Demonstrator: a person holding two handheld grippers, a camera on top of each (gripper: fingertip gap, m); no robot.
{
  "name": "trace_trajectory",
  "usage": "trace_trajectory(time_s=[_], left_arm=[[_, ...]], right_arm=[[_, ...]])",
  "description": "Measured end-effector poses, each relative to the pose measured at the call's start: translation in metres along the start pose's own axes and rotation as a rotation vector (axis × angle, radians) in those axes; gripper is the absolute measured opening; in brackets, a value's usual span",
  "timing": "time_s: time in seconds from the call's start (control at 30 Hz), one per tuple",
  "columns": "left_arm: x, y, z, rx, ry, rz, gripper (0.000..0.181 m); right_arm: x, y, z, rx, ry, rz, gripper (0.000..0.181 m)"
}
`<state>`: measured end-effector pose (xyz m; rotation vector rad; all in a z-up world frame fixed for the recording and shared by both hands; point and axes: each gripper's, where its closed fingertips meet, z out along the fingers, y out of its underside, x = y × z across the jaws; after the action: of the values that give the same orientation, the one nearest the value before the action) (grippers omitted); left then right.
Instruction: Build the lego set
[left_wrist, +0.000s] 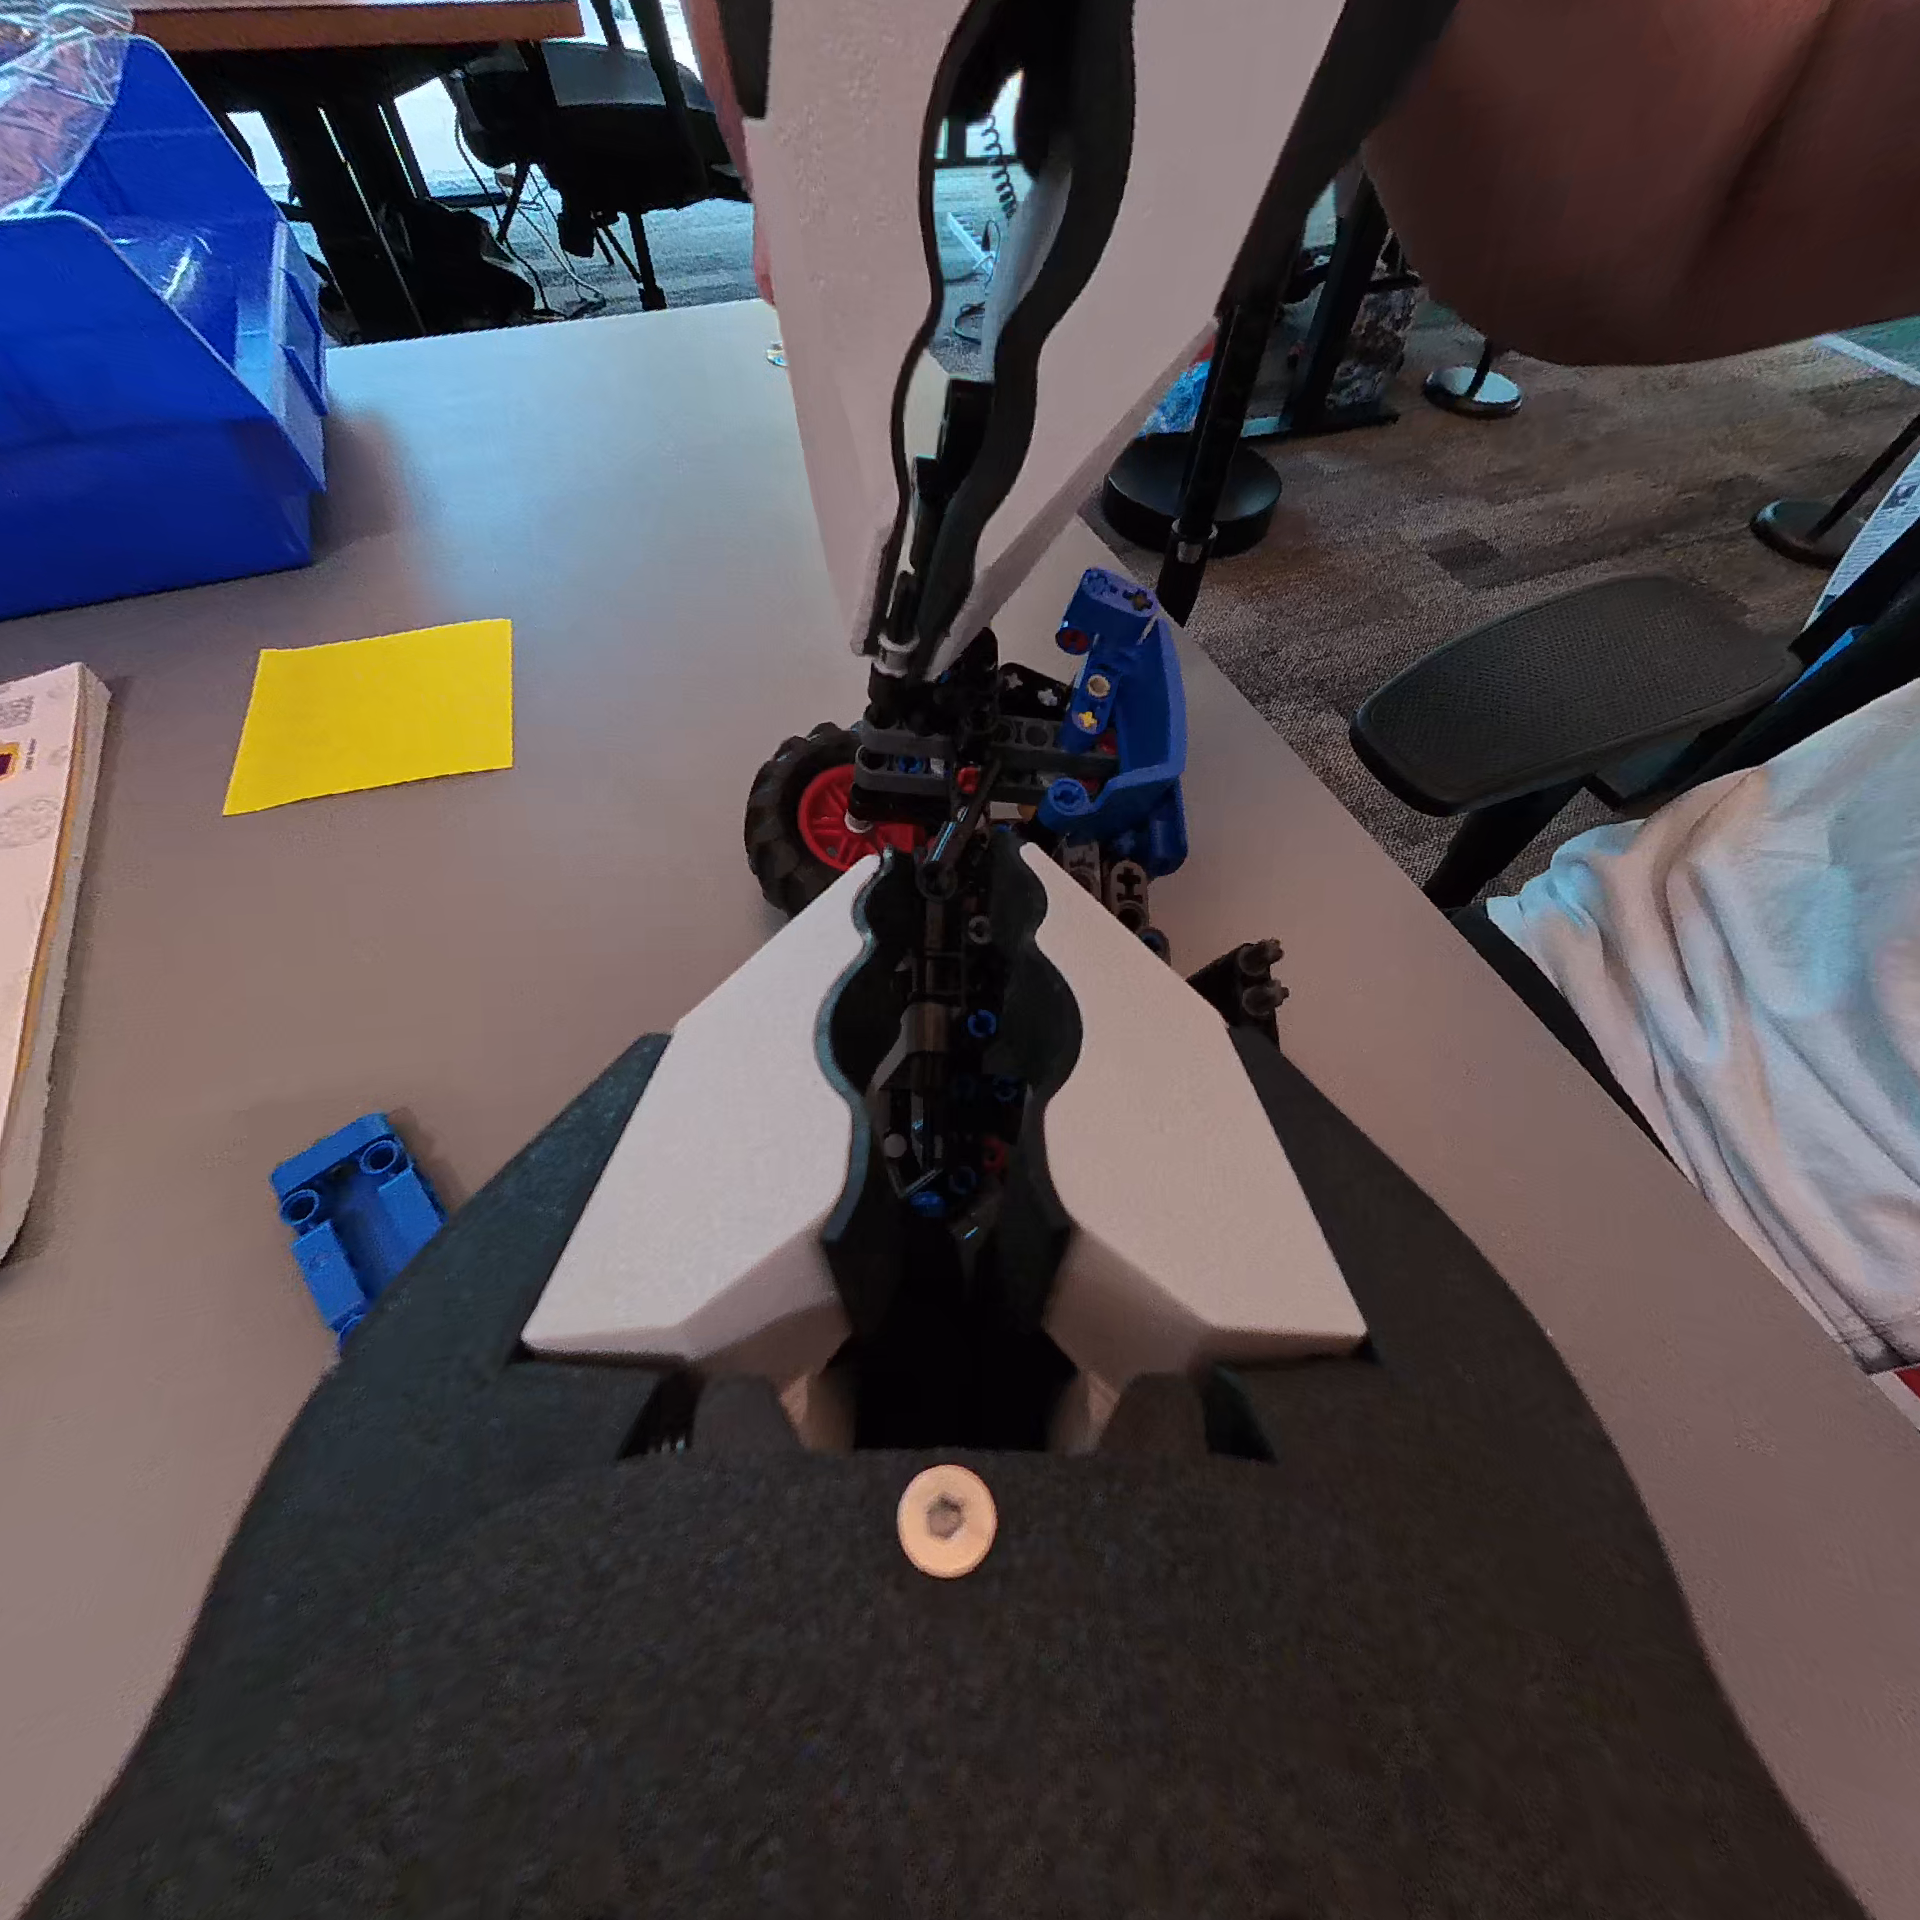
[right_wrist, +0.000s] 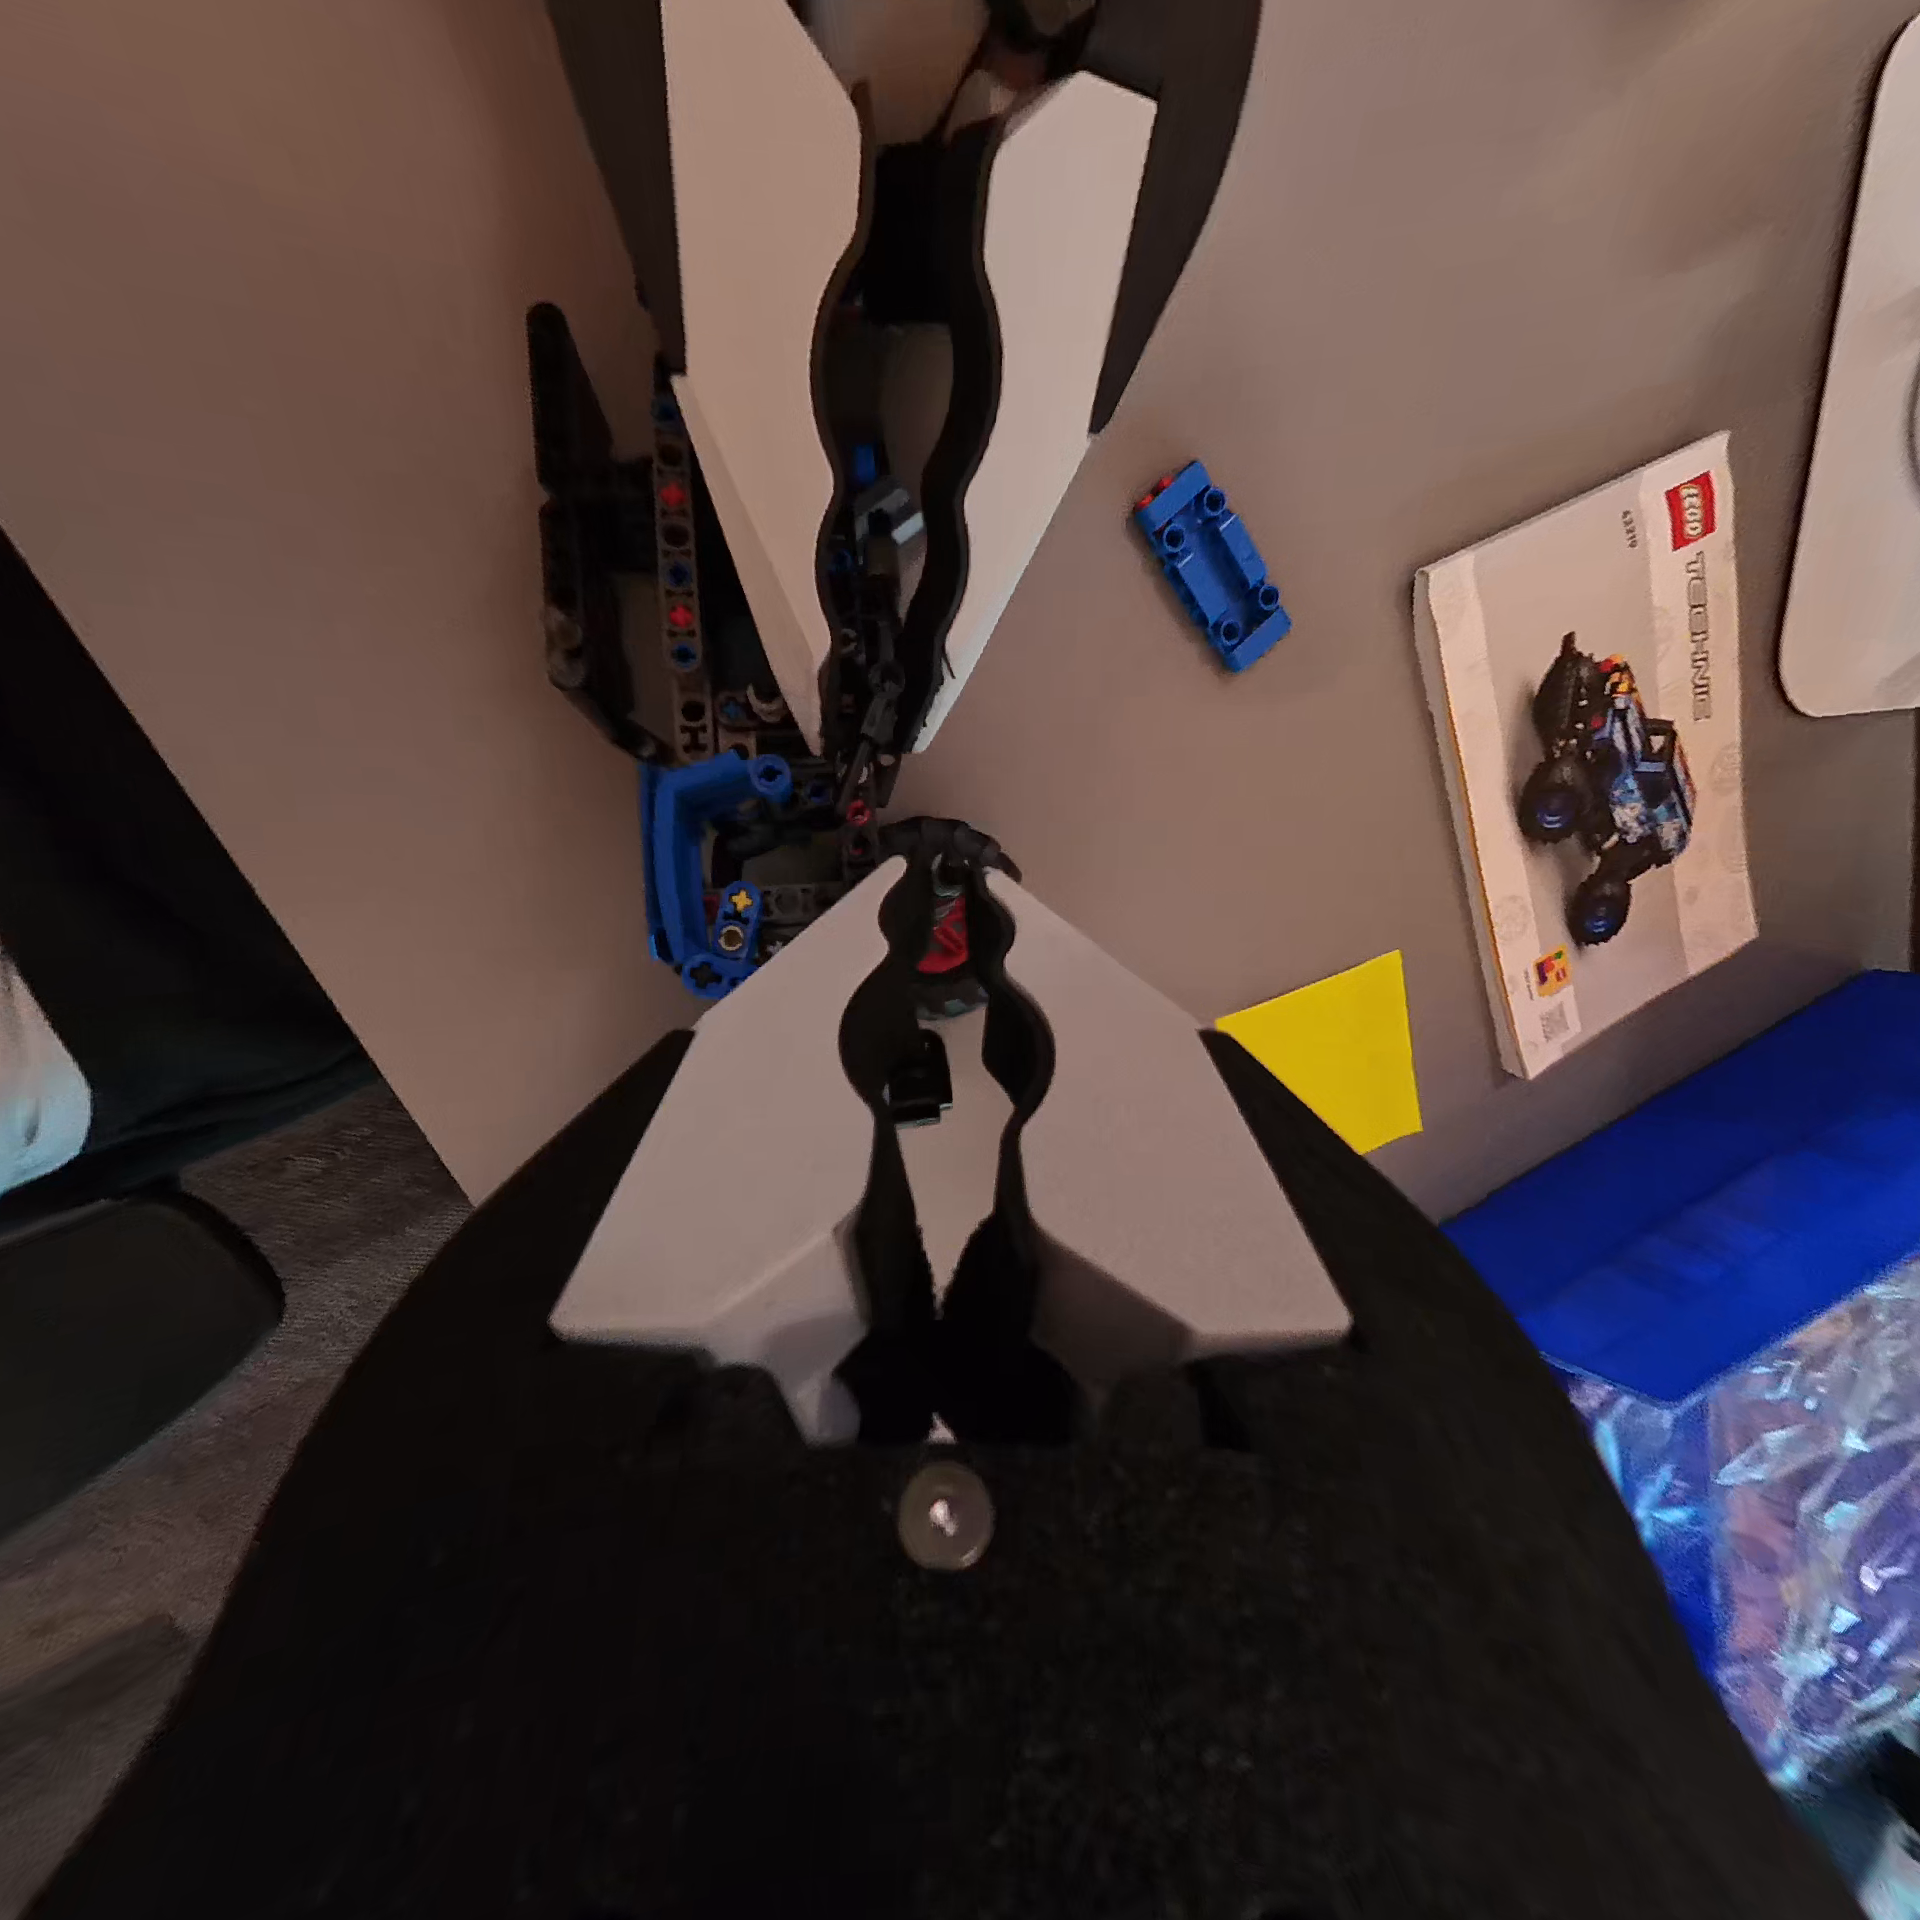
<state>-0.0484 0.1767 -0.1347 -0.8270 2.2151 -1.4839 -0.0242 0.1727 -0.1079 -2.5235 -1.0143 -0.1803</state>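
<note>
A partly built toy vehicle of black beams with blue panels (left_wrist: 1127, 727) and a black tyre on a red hub (left_wrist: 821, 821) lies on the grey table (left_wrist: 582, 478) near its right edge. My left gripper (left_wrist: 951, 868) is shut on the vehicle's black frame, which runs back between its pads. My right gripper (left_wrist: 902, 646) comes down from above, shut on a small black piece with a pale tip that touches the frame's top. In the right wrist view my right gripper (right_wrist: 943, 878) holds the small black piece (right_wrist: 920, 1091) over the vehicle (right_wrist: 686, 831), facing the left gripper (right_wrist: 878, 743).
A loose blue panel (left_wrist: 353, 1216) (right_wrist: 1210, 566), a yellow paper square (left_wrist: 379, 712) (right_wrist: 1330, 1049) and an instruction booklet (left_wrist: 31, 935) (right_wrist: 1590, 758) lie on the table. A blue bin (left_wrist: 135, 364) (right_wrist: 1714, 1195) holds a clear bag. A black chair (left_wrist: 1558, 686) and a person stand beyond the table's right edge. My right fingertips sit around 4 cm from my left ones.
</note>
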Motion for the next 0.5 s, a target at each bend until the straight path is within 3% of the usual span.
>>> trace_trajectory(time_s=[0.03, 0.3, 0.5], left_arm=[[-0.0009, -0.0002, 0.0000, 0.003, -0.004, -0.001, 0.015], [-0.0043, 0.0000, 0.0009, -0.003, -0.019, 0.007, 0.015], [-0.0046, -0.0002, 0.0006, 0.000, -0.017, 0.004, 0.015]], right_arm=[[0.0008, 0.0001, 0.0002, 0.018, -0.022, 0.023, 0.006], [0.0038, -0.0010, 0.0005, 0.256, -0.088, 0.147, 0.005], [0.0048, -0.0031, -0.0006, 0.317, -0.047, 0.147, 0.004]])
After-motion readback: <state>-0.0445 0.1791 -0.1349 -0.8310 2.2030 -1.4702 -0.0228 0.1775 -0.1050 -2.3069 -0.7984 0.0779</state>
